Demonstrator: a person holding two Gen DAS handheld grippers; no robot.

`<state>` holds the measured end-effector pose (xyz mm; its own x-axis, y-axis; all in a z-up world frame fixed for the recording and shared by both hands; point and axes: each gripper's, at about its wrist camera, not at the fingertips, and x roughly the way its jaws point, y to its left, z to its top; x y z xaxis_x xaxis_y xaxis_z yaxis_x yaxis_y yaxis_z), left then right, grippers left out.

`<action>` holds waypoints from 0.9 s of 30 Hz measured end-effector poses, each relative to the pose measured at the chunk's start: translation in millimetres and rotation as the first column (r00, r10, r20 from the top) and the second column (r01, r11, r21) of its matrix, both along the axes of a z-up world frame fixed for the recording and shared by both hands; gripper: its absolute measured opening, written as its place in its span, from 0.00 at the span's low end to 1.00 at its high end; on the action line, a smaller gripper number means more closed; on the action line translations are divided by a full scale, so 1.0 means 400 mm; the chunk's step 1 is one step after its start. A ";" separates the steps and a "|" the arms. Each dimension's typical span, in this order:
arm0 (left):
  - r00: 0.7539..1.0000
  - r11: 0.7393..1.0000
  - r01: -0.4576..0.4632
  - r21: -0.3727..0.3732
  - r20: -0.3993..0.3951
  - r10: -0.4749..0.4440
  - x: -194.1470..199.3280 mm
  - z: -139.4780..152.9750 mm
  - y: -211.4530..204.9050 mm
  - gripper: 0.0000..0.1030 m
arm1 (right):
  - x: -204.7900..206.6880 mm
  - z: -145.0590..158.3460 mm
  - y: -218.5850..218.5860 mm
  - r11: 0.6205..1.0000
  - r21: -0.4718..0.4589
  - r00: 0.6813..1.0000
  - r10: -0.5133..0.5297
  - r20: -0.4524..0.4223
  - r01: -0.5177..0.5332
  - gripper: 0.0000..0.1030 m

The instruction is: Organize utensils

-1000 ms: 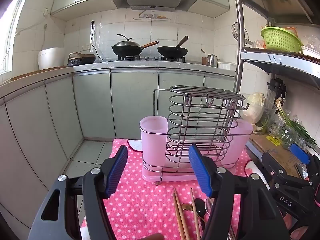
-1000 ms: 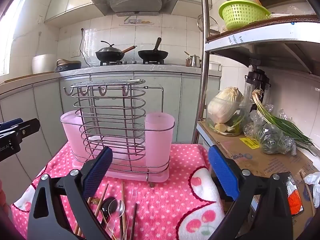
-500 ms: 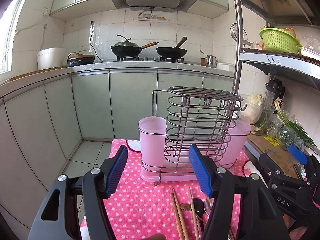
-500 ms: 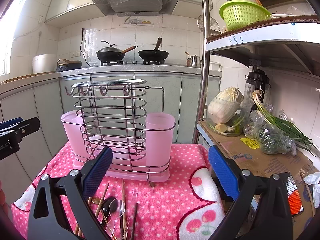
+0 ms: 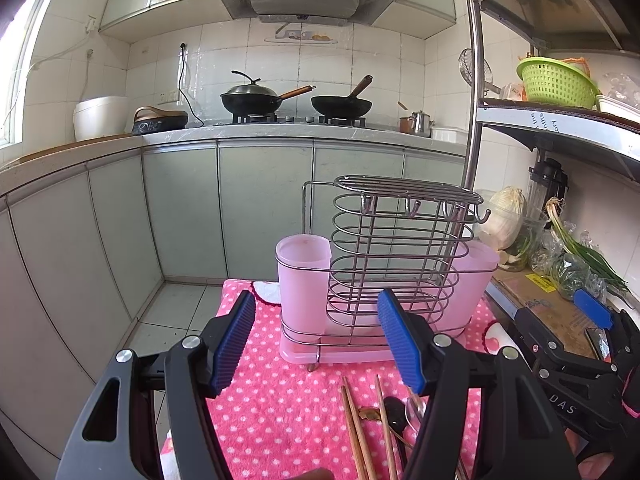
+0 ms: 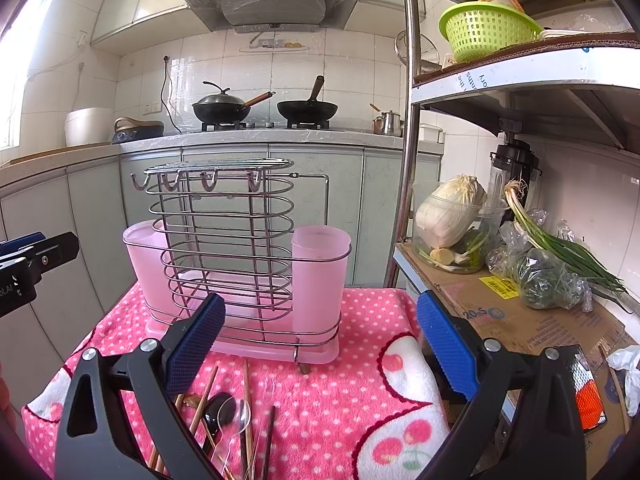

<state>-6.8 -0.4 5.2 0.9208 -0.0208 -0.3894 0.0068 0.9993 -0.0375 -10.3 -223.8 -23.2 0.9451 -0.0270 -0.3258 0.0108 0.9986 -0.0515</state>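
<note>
A wire utensil rack [image 5: 396, 248] with two pink cups [image 5: 303, 280] stands on a pink dotted towel [image 5: 280, 400]; it also shows in the right wrist view [image 6: 228, 248]. Wooden chopsticks [image 5: 354, 428], a black spoon [image 5: 394, 412] and a clear spoon lie loose on the towel in front of the rack, also in the right wrist view [image 6: 240, 412]. My left gripper [image 5: 316, 344] is open and empty above the towel, short of the rack. My right gripper [image 6: 320, 344] is open wide and empty, over the utensils.
A metal shelf post [image 6: 408, 140] and a cardboard-covered shelf [image 6: 520, 312] with cabbage [image 6: 448, 212] and green onions stand right of the towel. Kitchen cabinets [image 5: 180, 216] and a stove with two woks [image 5: 296, 100] are behind. The floor [image 5: 172, 312] drops off left of the towel.
Both grippers have drifted slightly; the rack sits a little lower and nearer the left gripper's view. Both stay open and empty.
</note>
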 end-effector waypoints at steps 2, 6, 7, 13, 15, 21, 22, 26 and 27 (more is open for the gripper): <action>1.000 1.000 -0.001 0.000 0.000 0.001 0.000 0.001 0.000 0.61 | 0.000 0.000 0.000 1.000 0.000 1.000 0.001 0.000 -0.001 0.94; 1.000 1.000 0.000 0.001 0.000 0.000 0.000 0.002 -0.001 0.61 | 0.000 0.001 0.000 1.000 -0.001 1.000 0.001 -0.001 -0.001 0.94; 1.000 1.000 0.000 0.001 -0.001 0.000 0.000 0.001 -0.001 0.61 | 0.000 0.001 -0.001 1.000 0.000 1.000 0.001 -0.001 -0.001 0.94; 1.000 1.000 -0.001 0.001 0.000 0.001 0.000 0.001 -0.001 0.61 | -0.001 0.004 -0.001 1.000 -0.001 1.000 0.000 0.002 0.000 0.94; 1.000 1.000 0.000 0.000 -0.001 0.000 -0.001 0.001 -0.001 0.61 | -0.002 0.006 -0.002 1.000 0.000 1.000 0.000 0.003 0.000 0.94; 1.000 1.000 0.000 -0.001 -0.002 0.000 -0.003 0.002 -0.002 0.61 | -0.003 0.009 -0.003 1.000 -0.001 1.000 -0.002 0.004 0.002 0.94; 1.000 1.000 0.001 -0.001 -0.003 -0.001 -0.003 0.002 -0.002 0.61 | -0.003 0.009 -0.003 1.000 -0.001 1.000 -0.002 0.003 0.002 0.94; 1.000 1.000 0.002 -0.002 -0.004 -0.002 -0.004 0.003 -0.003 0.61 | -0.002 0.011 -0.003 1.000 -0.002 1.000 -0.002 0.003 0.002 0.94; 1.000 1.000 0.002 -0.002 -0.004 -0.002 -0.004 0.003 -0.004 0.61 | -0.002 0.011 -0.003 1.000 -0.001 1.000 -0.001 0.004 0.002 0.94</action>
